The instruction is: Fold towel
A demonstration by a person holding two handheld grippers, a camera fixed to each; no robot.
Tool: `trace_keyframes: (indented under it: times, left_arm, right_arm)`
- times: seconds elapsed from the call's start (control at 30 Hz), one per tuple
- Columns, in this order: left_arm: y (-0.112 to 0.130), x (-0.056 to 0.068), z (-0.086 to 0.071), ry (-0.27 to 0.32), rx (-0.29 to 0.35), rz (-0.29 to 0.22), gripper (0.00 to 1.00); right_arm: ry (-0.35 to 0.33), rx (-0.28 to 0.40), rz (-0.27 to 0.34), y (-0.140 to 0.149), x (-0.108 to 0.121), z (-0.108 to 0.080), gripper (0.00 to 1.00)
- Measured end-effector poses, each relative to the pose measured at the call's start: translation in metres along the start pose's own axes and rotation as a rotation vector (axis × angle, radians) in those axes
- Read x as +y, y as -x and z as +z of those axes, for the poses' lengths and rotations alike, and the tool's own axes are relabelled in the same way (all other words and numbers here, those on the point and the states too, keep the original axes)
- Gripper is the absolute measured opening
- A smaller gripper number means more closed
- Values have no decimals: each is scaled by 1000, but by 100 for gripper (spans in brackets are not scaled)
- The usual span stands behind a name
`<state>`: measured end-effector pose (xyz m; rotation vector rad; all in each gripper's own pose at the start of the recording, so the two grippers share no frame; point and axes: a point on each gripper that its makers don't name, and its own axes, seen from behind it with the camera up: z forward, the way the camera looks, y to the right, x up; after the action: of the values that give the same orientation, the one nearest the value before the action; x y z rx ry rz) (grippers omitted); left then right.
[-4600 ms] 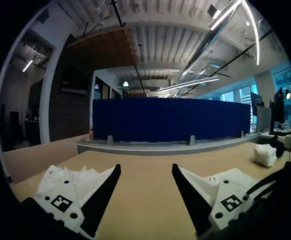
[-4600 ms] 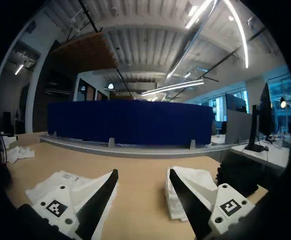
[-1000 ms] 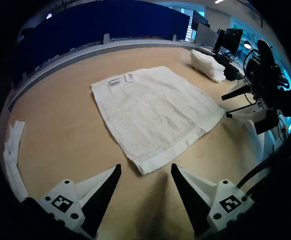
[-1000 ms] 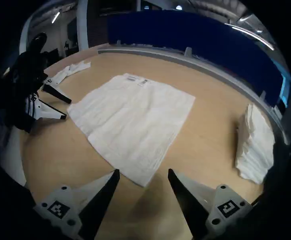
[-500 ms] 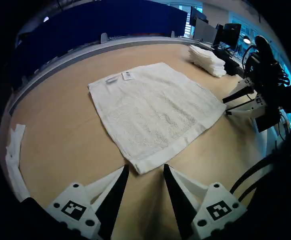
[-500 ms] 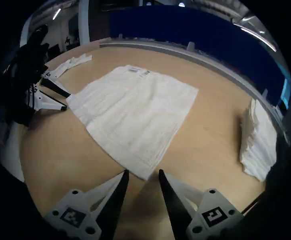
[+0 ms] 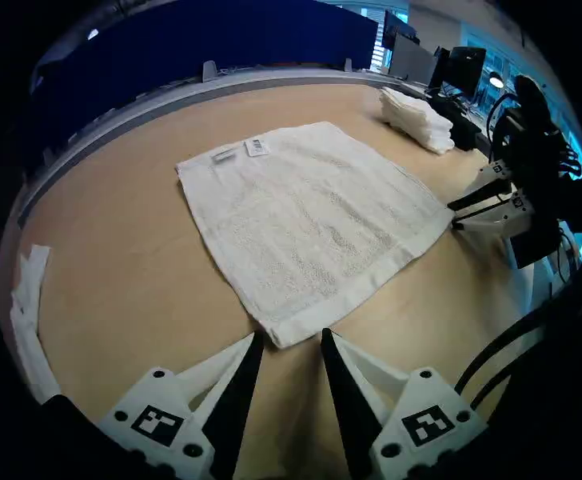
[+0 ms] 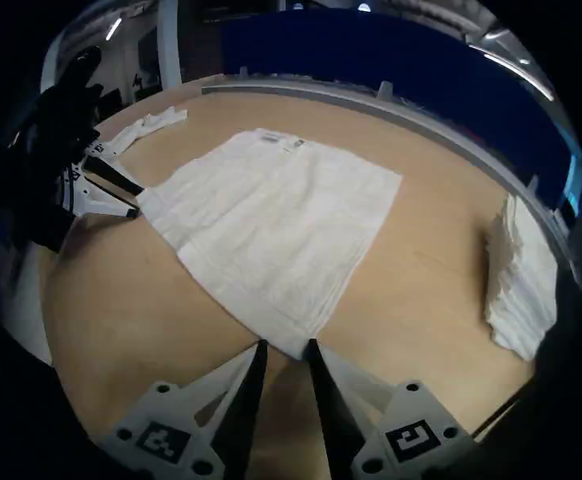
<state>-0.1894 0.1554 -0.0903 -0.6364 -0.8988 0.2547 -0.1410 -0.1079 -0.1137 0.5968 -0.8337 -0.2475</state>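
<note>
Your white towel (image 7: 307, 224) lies spread flat on the wooden worktop (image 7: 131, 264). Your left hand-held gripper (image 7: 289, 338) is released, its fingers slightly apart astride one towel corner. Your right hand-held gripper (image 8: 285, 346) is also unclenched, a narrow gap framing the neighbouring corner. A stack of folded towels (image 7: 415, 120) sits well apart.

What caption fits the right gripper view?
Right gripper poised at the near corner of a white towel spread flat on a wooden table.
</note>
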Motion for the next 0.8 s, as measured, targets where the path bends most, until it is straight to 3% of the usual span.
trace_keyframes:
  times: [0.13, 0.4, 0.57, 0.8]
  left_arm:
    - [0, -1, -1, 0, -10, -15, 32]
    - [1, -8, -1, -19, -17, -35, 14]
    - [2, -4, -2, -10, -19, -30, 10]
    - [3, -2, -3, -9, -16, -24, 10]
  right_arm:
    - [0, 0, -11, 0, -2, 0, 36]
    - [-7, -7, -14, 2, -2, 0, 28]
    - [33, -4, -22, 1, 6, 0, 14]
    - [26, -15, 2, 0, 11, 0, 11]
